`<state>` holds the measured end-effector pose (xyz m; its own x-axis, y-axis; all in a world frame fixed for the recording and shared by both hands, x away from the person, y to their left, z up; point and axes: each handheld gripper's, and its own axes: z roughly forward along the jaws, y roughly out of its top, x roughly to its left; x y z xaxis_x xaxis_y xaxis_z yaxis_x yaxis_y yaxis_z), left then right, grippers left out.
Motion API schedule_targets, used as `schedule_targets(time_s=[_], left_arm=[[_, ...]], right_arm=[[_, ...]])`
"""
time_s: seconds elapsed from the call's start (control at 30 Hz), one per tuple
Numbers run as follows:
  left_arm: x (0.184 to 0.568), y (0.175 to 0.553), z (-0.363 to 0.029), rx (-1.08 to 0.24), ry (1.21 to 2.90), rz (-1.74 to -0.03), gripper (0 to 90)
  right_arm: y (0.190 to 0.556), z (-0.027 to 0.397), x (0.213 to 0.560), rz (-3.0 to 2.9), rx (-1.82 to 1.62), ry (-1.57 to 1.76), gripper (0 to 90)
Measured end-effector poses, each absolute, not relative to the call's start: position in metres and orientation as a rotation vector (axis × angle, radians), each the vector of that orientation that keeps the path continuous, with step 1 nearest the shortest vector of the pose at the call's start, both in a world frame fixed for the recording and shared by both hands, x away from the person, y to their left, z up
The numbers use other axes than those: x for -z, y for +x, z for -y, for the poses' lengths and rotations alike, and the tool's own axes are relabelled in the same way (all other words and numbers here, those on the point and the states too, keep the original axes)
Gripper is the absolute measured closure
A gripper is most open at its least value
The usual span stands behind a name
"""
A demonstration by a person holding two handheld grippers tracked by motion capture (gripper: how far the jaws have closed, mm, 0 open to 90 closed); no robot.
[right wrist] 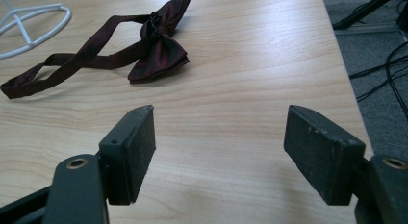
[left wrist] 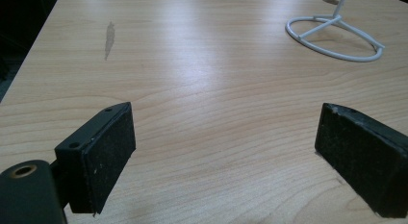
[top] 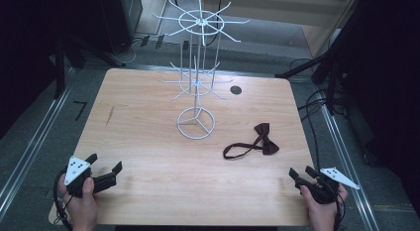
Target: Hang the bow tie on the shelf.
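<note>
A dark red bow tie with its strap looped out to the left lies flat on the right half of the wooden table. In the right gripper view the bow tie lies ahead and to the left of my right gripper, whose jaws stand open over bare wood. My right gripper rests near the table's front right corner, apart from the tie. My left gripper sits at the front left, open, with nothing between its jaws.
A white wire display rack with two tiers of radiating hooks stands on a ring base at the table's middle back. A round dark cable hole lies right of it. Cables and dark stands line the floor at right.
</note>
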<state>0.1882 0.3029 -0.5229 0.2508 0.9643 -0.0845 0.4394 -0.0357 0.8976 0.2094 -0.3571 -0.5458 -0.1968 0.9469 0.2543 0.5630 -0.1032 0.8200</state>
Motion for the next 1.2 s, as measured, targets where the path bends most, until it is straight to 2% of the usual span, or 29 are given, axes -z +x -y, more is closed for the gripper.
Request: schedule_targets(time_s=[0.6, 0.8, 1.2], left_arm=[[0.523, 0.188, -0.302, -0.738, 1.635, -1.329, 7.5], [0.523, 0.189, -0.302, -0.735, 1.631, -1.328, 7.5], [0.523, 0.189, -0.302, -0.732, 1.633, -1.329, 7.5]], right_arm=[[0.252, 0.327, 0.514, -1.905, -1.105, 1.652, 24.5], [0.270, 0.314, 0.513, -2.005, -1.033, 1.668, 13.6], [0.303, 0.288, 0.499, -2.242, -0.916, 1.645, 5.4]])
